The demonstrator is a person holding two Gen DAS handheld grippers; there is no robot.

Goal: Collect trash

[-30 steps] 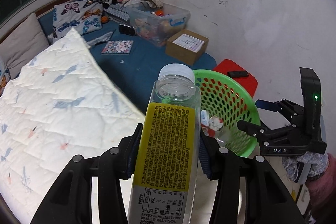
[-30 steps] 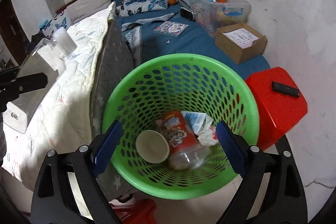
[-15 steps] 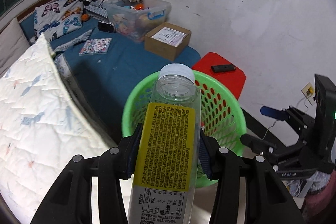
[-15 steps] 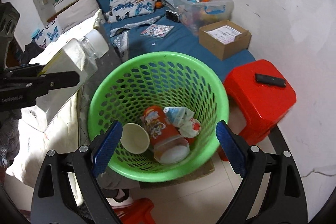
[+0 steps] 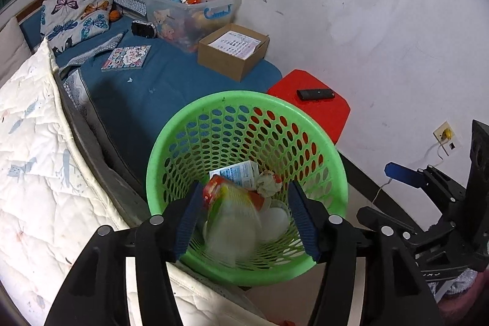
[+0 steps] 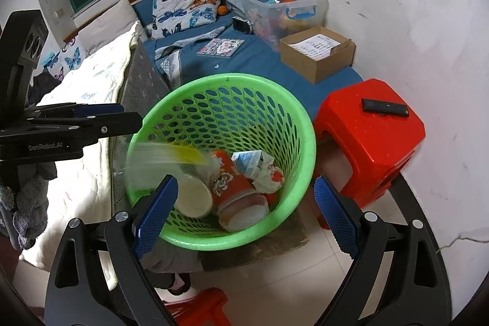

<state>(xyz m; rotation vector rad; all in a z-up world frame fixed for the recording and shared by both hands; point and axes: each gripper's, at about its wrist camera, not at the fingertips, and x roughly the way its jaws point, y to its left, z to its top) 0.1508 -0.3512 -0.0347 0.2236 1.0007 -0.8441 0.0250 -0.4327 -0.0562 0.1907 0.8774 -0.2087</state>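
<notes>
Left gripper jaws opening, pads clear of the blurred yellow-labelled clear plastic bottle sitting inside the green perforated plastic basket rim. Right gripper gaping wide, empty. Only the right view is showing the basket's gap beside the red plastic stool.

- The green basket mouth lies open from above; cups, a carton and a blurred bottle crowd its bottom.
- Left: mattress edge close beside it.
- Right: red stool nearly touching.
</notes>
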